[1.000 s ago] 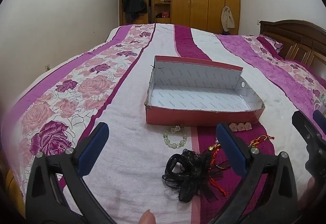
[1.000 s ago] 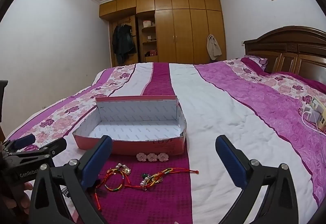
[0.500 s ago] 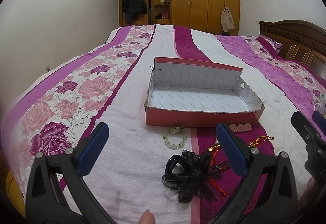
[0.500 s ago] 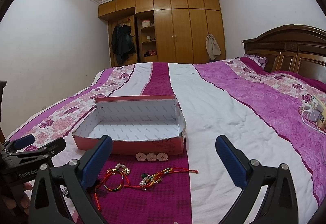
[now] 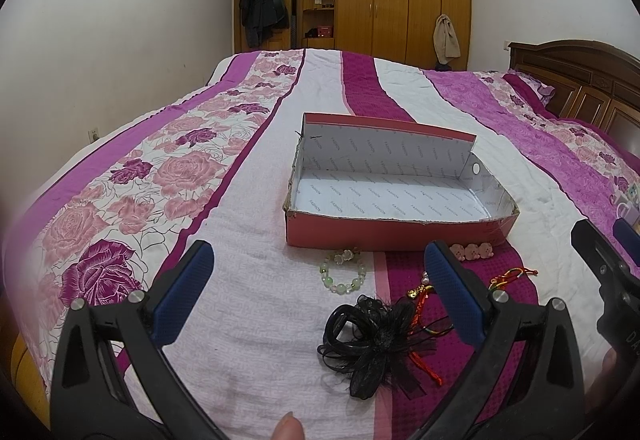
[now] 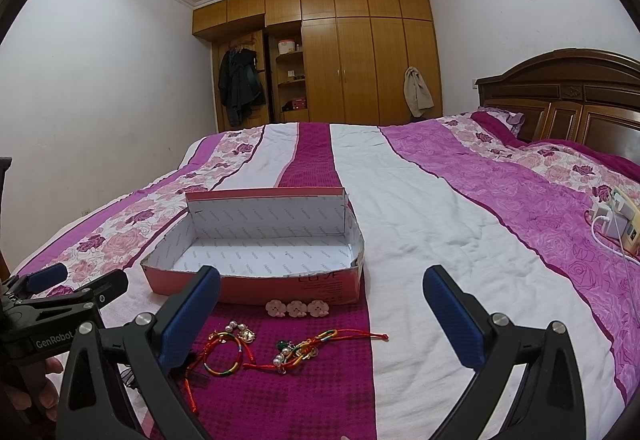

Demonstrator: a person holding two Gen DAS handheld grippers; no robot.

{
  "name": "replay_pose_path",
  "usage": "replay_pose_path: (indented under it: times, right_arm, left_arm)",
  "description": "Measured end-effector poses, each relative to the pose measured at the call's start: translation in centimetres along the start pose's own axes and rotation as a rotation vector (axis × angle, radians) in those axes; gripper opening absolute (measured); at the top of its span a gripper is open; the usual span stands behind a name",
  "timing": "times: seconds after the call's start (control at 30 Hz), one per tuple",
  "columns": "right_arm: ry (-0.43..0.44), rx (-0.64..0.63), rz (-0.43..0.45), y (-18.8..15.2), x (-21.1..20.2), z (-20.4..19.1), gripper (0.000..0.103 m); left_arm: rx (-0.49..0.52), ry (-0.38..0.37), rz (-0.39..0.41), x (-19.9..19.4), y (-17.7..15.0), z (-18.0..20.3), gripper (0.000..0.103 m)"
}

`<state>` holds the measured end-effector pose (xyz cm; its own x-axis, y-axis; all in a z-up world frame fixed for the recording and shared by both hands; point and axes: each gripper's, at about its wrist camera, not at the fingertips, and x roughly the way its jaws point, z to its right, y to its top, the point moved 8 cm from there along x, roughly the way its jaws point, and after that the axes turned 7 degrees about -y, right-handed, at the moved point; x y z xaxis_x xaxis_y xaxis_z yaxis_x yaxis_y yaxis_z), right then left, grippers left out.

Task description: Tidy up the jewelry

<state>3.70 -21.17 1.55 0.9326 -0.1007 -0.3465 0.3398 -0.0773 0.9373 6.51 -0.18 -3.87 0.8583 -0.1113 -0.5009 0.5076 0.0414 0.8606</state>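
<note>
An open red cardboard box with a white lining sits empty on the bed; it also shows in the right wrist view. In front of it lie a green bead bracelet, a pink flower clip, a black ribbon hair bow, and red cord bracelets. My left gripper is open and empty above the bow and bead bracelet. My right gripper is open and empty above the cord bracelets.
The bed has a purple, white and floral cover. A wooden headboard stands at the right. A charger and white cable lie at the bed's right side. A wooden wardrobe fills the far wall.
Both grippers have stayed nearly still, with a very slight drift of the views. Nothing on the bed has moved.
</note>
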Motion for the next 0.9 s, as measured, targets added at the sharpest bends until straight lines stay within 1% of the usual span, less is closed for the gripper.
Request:
replay_pose_path:
  times: [0.67,0.73,0.9]
  right_arm:
    - [0.001,0.001,0.0,0.0,0.0,0.0,0.103]
    - [0.001,0.001,0.0,0.0,0.0,0.0,0.103]
    - [0.001,0.002,-0.002,0.0,0.0,0.1,0.103]
  left_arm:
    - [0.0,-0.002,0.001,0.0,0.2,0.1,0.099]
    - [0.001,-0.003,0.001,-0.1,0.9,0.4,0.099]
    - [0.0,-0.002,0.001,-0.1,0.9,0.4,0.099]
